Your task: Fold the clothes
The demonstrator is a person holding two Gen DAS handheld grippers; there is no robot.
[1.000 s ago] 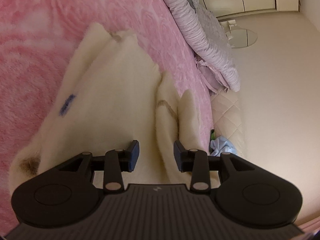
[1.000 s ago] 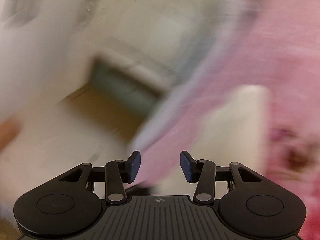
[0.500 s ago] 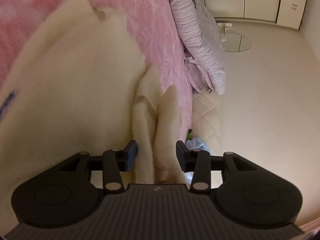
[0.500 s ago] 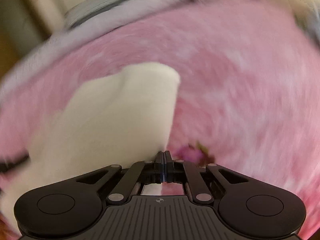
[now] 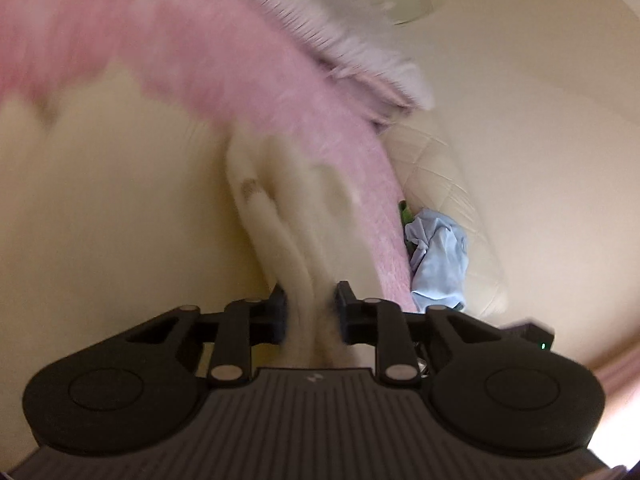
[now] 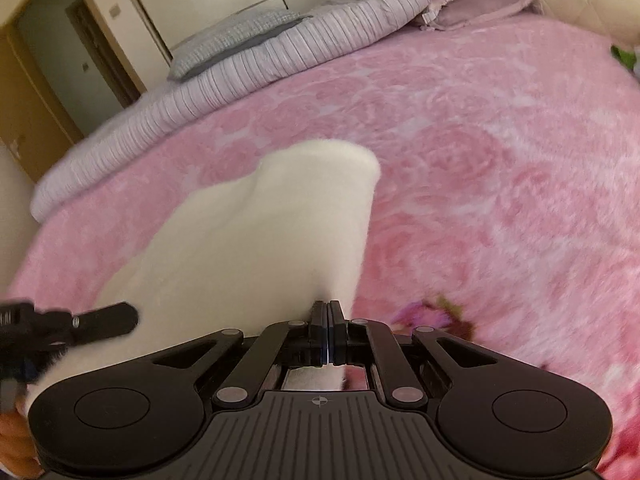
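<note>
Garment: cream fleece garment point(image 6: 256, 248), spread over the pink rose-patterned blanket point(image 6: 480, 168), running forward and leftward from the right tongs' tips; brown trim mark on a bunched fold ahead of the left tongs; kind of garment not clear from these views.

Right tongs point(image 6: 328, 330): clamped tight on the garment's near edge, pads meeting with only thin fleece between them.

Left tongs point(image 5: 310, 312): jaws just closing in, now pinching a thick bunched roll of the same fleece between the pads; view heavily blurred.

Done so far: both edges apparently seized, one in each tool; cloth looking slightly raised near the right tips, far end resting on the blanket.

Left to do: no finished crease visible; probably the first fold itself, then smoothing and any further halving; task judged to be at an early stage.

Beyond the garment: striped lilac duvet point(image 6: 280, 52) and grey pillow point(image 6: 236, 36) far ahead of the right tongs; crumpled light-blue cloth point(image 5: 438, 256) just right of the left tongs, off the blanket's edge, possibly another item waiting.

Other tool: left tongs' dark finger showing at the lower left of the right view, against the fleece.
</note>
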